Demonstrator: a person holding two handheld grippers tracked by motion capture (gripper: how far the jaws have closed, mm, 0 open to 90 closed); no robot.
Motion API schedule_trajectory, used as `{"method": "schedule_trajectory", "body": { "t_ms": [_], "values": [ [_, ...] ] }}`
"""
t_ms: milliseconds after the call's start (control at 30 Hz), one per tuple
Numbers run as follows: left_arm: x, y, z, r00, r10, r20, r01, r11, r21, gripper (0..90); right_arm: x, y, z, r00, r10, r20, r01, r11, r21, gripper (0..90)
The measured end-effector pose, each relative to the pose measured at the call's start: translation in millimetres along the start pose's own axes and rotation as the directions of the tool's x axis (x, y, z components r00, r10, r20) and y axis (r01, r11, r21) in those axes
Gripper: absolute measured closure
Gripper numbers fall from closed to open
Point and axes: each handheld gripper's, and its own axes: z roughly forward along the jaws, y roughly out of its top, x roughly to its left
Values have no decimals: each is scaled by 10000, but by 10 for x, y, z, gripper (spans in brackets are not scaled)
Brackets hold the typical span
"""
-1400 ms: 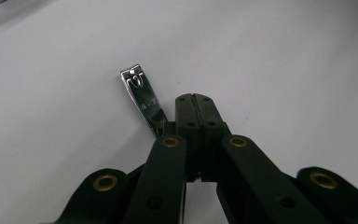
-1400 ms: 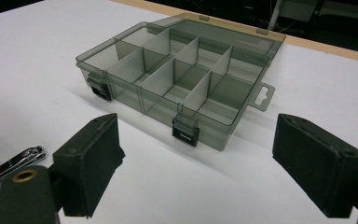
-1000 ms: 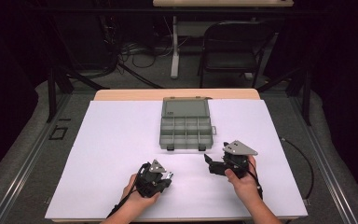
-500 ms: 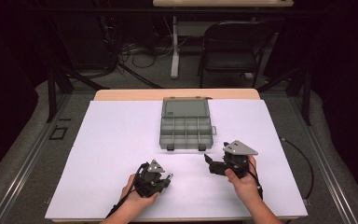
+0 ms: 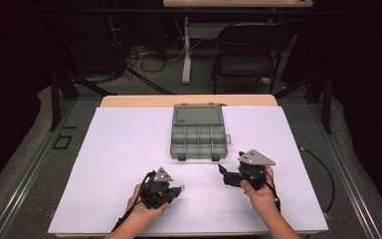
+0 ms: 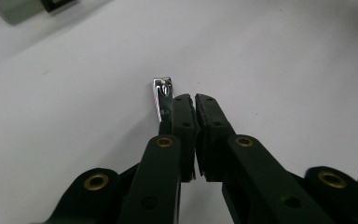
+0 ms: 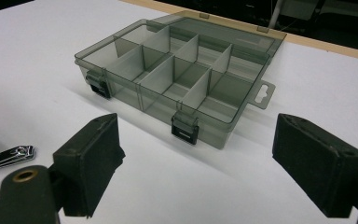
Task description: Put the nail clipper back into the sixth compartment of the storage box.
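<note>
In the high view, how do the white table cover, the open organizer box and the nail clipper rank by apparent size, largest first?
1. White table cover, by far the largest.
2. Open organizer box.
3. Nail clipper, a tiny metal sliver at the left claw.

The left gripper (image 6: pixel 192 100) has matt black jaws with brass-coloured rivets at their joints. Just beside its tips lies a nail clipper (image 6: pixel 162 95) of bright, mirror-like silver. The right gripper (image 7: pixel 196 154) has the same black jaws, one brass rivet showing, and in the high view it carries a pale grey three-cornered plate on top. Ahead of it stands a compartment box (image 7: pixel 177 74) of smoky translucent grey, with darker grey latches on its front wall. Under both tools the table cover (image 5: pixel 119 149) is plain white, and a light wood edge shows beyond the box.
</note>
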Motion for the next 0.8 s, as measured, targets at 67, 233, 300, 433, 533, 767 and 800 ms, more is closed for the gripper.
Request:
{"method": "schedule_trajectory", "body": {
  "t_ms": [67,233,300,433,533,767,800],
  "values": [
    [17,18,-53,10000,-77,-10,77,9998,-196,846,-2,0,-1,10000,-15,-10,15,10000,23,147],
    [110,67,-269,9994,-244,-254,216,9940,-1071,780,0,-1,1,10000,-19,-25,19,10000,31,147],
    [153,76,-346,9987,-431,-264,387,9880,-1492,735,1,-1,0,10000,-18,-30,19,10000,31,147],
    [266,96,-500,9967,-679,-448,563,9732,-2230,629,-1,-3,5,10000,-6,-11,6,10000,7,147],
    [316,103,-567,9947,-757,-696,558,9656,-2541,555,7,-6,9,10000,-26,-10,26,10000,47,147],
    [541,80,-822,9858,-1131,-1241,574,9217,-3835,478,10,-6,8,10000,-32,1,32,10000,65,148],
    [575,73,-850,9832,-1268,-1309,662,9177,-3916,472,8,-4,3,10000,-66,15,65,9998,186,148]
  ]
}}
